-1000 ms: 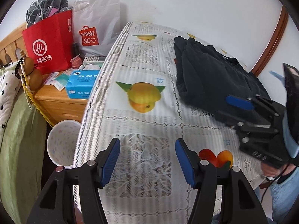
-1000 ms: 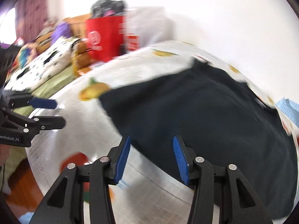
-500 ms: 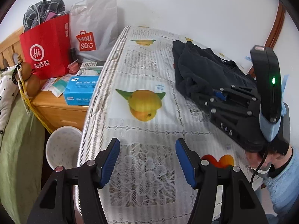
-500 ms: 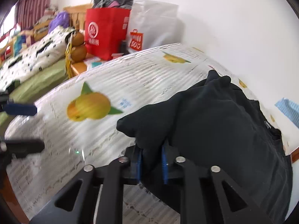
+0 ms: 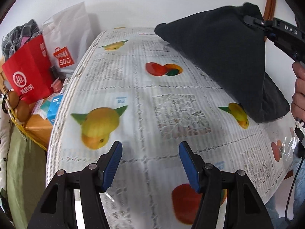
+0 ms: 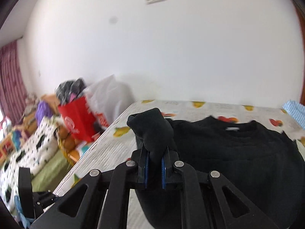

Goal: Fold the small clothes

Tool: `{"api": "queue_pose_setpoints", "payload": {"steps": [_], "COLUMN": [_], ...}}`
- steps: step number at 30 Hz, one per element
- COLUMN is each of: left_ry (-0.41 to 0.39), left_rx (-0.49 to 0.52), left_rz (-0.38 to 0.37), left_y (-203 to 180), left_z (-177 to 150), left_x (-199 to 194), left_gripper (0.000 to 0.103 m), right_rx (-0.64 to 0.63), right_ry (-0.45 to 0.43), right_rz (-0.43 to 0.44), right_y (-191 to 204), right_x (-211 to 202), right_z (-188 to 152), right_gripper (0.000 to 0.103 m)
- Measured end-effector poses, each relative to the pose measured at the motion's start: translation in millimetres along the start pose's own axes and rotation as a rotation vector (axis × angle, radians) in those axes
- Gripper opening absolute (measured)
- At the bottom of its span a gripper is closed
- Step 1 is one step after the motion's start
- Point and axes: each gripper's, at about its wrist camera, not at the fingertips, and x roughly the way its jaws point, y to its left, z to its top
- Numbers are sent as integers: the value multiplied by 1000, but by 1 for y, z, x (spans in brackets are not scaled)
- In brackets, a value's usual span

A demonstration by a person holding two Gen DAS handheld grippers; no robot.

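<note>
A black sweatshirt [image 6: 238,148] lies on the table with its collar toward the wall. My right gripper [image 6: 155,164] is shut on a bunched corner of it, and the cloth sticks up between the blue pads. In the left wrist view that corner is raised high off the fruit-print tablecloth [image 5: 148,99]. There the sweatshirt [image 5: 225,57] hangs like a tent from the right gripper [image 5: 246,18], which a hand [image 5: 299,87] holds. My left gripper [image 5: 150,164] hovers open over the bare cloth near the front, well apart from the garment, with nothing between its fingers.
Left of the table stand a red paper bag [image 5: 28,76] and a white Miniso bag [image 5: 66,43] on a wooden bedside cabinet [image 5: 36,126]. A green-covered bed [image 5: 22,171] lies beyond. A blue striped item [image 6: 295,112] sits at the table's far right.
The right gripper closed on the sweatshirt's corner and lifted it well above the table. The left gripper shifted across the table and stayed open.
</note>
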Motion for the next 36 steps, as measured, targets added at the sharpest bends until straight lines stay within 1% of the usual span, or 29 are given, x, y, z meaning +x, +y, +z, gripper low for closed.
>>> {"api": "queue_pose_setpoints", "payload": {"steps": [2,4,7,8,13,14,16,20,23,25,28,29,31,33,36], "left_ry": [-8,-18,-32,-35,-35,-33,-29,3,15,29,56,51,54,55,50], "left_rx": [16,41,67,74,96,106,129,166,194,221,235,236,239,234,245], "left_rz": [-21,-49,-95,-123,-251,-272,-289,-290,-276,-238,-229,-229,-231,-236,-230], "left_y": [-11,-26,-49,-59,-100,-109,-126,-157,-176,-188,-197,-197,-198,-199,-201], "left_z": [4,10,16,18,26,27,30,36,40,41,40,41,43,43,43], "left_x": [1,0,1,1,6,8,13,29,40,46,54,55,57,59,61], "left_gripper": [60,60,60,60,61,61,63,63,63,63,63,63,63,63,64], "right_rx": [53,85,128,149,194,200,203,195,209,206,218,230,243,242,273], "right_ry": [-13,-6,31,46,137,155,175,187,194,211,219,225,227,218,216], "right_rz": [-34,-69,-127,-140,-191,-192,-185,-164,-129,-108,-73,-62,-49,-43,-5], "right_y": [-28,-54,-92,-105,-147,-152,-159,-162,-165,-167,-174,-176,-179,-180,-182], "right_x": [-6,-9,-11,-10,-7,-6,-7,-15,-24,-24,-23,-22,-19,-15,-6], "right_z": [-2,-8,-26,-34,-73,-80,-91,-100,-101,-98,-93,-91,-87,-82,-76], "right_gripper": [9,9,9,9,9,9,9,9,10,14,16,18,30,37,41]}}
